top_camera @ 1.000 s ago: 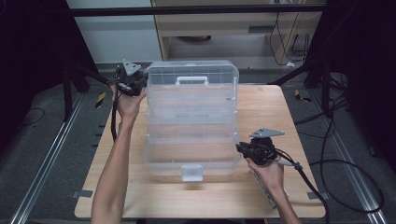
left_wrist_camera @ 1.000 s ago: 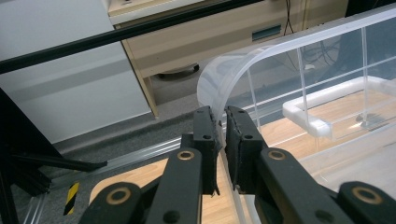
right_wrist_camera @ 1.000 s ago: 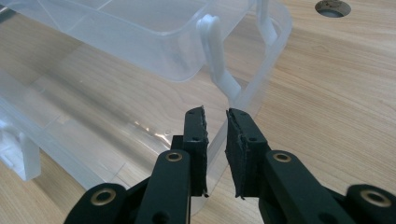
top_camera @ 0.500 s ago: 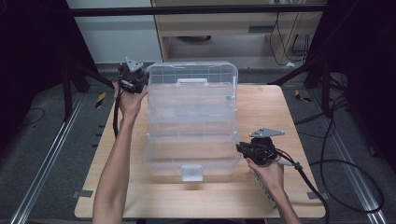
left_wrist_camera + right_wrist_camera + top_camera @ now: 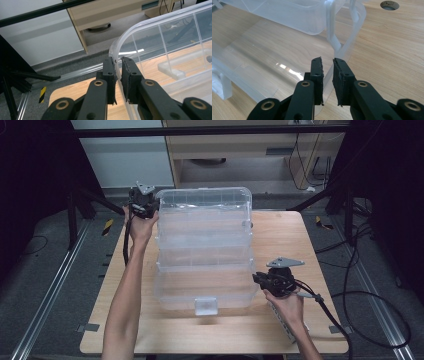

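A wooden counter [image 5: 280, 245] is standing on a grey carpeted floor [image 5: 45, 285], with a pale cabinet [image 5: 240, 150] and a dark frame behind it. A clear plastic organiser box [image 5: 205, 245] is occupying the middle of the counter, its stacked trays fanned out in steps from the tall far end down to the near end, where a small white latch [image 5: 206, 305] is facing the person. The left tool [image 5: 145, 202] is reaching the far left corner of the box's top tier; in the left gripper view its two black jaws are standing close together with the rounded clear rim [image 5: 120, 46] of that tier running between them, clenched on the rim. The right tool [image 5: 262, 280] is sitting at the near right side of the lowest tray; in the right gripper view its jaws are likewise nearly together, with the thin clear wall [image 5: 328, 77] of that tray passing between them, grasping the wall. A round hole [image 5: 389, 5] in the counter is lying beyond the box in the right gripper view.
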Tool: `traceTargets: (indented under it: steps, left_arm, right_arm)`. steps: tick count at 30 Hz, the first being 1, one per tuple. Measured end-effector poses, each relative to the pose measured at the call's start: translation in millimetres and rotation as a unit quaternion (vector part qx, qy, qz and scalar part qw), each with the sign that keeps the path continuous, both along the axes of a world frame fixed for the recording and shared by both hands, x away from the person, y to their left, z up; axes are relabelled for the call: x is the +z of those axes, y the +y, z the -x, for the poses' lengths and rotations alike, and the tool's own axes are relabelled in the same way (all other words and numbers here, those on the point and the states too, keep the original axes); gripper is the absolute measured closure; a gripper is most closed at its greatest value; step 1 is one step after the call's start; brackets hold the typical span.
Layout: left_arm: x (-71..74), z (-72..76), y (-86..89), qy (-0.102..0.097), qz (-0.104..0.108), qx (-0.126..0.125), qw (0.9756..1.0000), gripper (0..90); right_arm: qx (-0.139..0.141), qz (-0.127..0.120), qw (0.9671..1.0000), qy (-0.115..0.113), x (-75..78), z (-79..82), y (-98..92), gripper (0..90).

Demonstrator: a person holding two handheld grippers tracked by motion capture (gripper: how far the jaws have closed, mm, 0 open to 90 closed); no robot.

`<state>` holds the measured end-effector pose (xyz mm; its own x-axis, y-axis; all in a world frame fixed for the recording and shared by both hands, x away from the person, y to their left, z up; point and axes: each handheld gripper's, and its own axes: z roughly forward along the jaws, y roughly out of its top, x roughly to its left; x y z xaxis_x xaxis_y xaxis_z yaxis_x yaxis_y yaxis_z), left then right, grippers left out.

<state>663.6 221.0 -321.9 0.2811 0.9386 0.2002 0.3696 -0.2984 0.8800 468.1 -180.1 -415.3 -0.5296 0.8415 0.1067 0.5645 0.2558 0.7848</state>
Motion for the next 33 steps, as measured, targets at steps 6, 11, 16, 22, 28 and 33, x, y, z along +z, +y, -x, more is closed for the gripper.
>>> traceTargets:
  steps: [6,11,16,22,28,33]
  left_arm:
    - [-0.2,-4.9,-0.3,-0.002,-0.014,-0.005,0.9999,80.1]
    - [5.4,1.9,1.0,-0.005,-0.007,-0.005,0.9999,82.9]
    - [11.9,9.3,4.4,-0.013,0.01,-0.014,0.9998,82.6]
    - [24.8,33.8,10.3,-0.013,0.025,-0.026,0.9992,78.2]
    - [35.0,74.5,21.6,-0.022,0.006,-0.041,0.9989,74.6]
    - [39.7,112.7,34.7,-0.032,0.016,-0.052,0.998,70.1]
  right_arm:
    - [0.0,0.0,1.0,-0.002,-0.3,0.1,0.3,78.7]
    - [-0.002,0.002,1.0,-0.002,-0.4,0.5,0.5,78.5]
    - [0.002,0.001,1.0,-0.004,0.1,0.1,0.3,79.6]
    - [0.002,0.0,1.0,-0.002,0.3,0.0,0.2,79.6]
    - [0.002,0.0,1.0,-0.002,0.4,-0.1,0.2,79.5]
    - [0.003,0.001,1.0,-0.002,0.5,-0.5,0.0,79.5]
